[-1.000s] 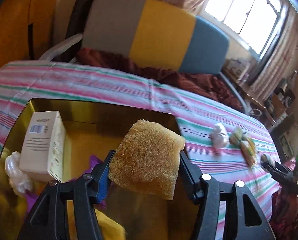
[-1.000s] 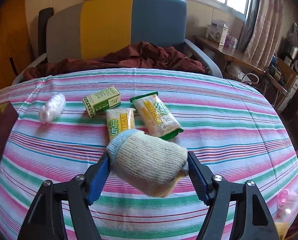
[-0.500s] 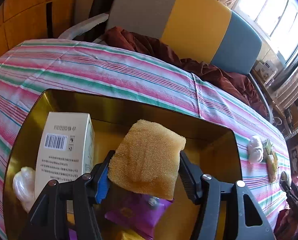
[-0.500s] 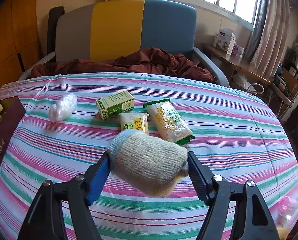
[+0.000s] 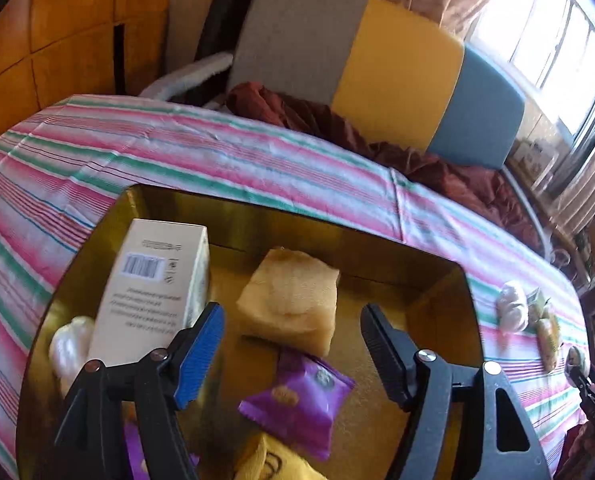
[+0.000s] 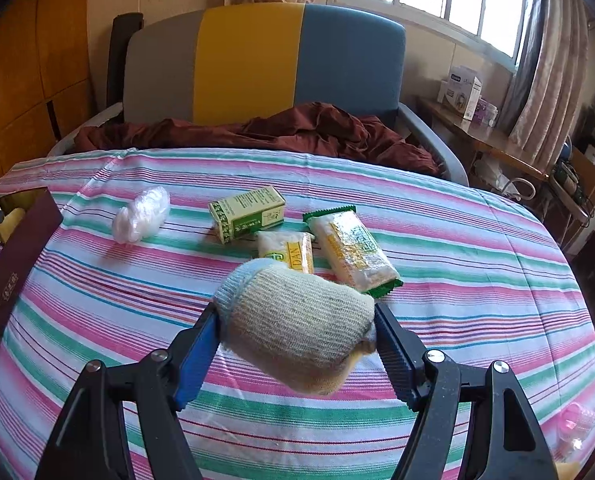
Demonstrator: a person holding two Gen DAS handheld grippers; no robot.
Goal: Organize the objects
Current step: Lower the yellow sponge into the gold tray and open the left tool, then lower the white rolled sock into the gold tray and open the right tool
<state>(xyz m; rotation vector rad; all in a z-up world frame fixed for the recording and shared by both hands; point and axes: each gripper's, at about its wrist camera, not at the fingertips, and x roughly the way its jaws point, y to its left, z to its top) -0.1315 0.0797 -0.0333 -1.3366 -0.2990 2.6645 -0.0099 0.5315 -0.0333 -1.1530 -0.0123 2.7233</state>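
Left claw (image 5: 291,332) hangs released above the gold box (image 5: 437,280); the sponge (image 5: 291,300) lies inside it, beside the white carton (image 5: 153,284). Right claw (image 6: 295,338) clenches the knitted sock (image 6: 297,324); carry it over the box before letting go

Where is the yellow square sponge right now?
In the left wrist view, the yellow square sponge lies inside the gold-lined box, right of the cream barcoded carton and behind the purple snack packet, ahead of the left gripper's open jaws.
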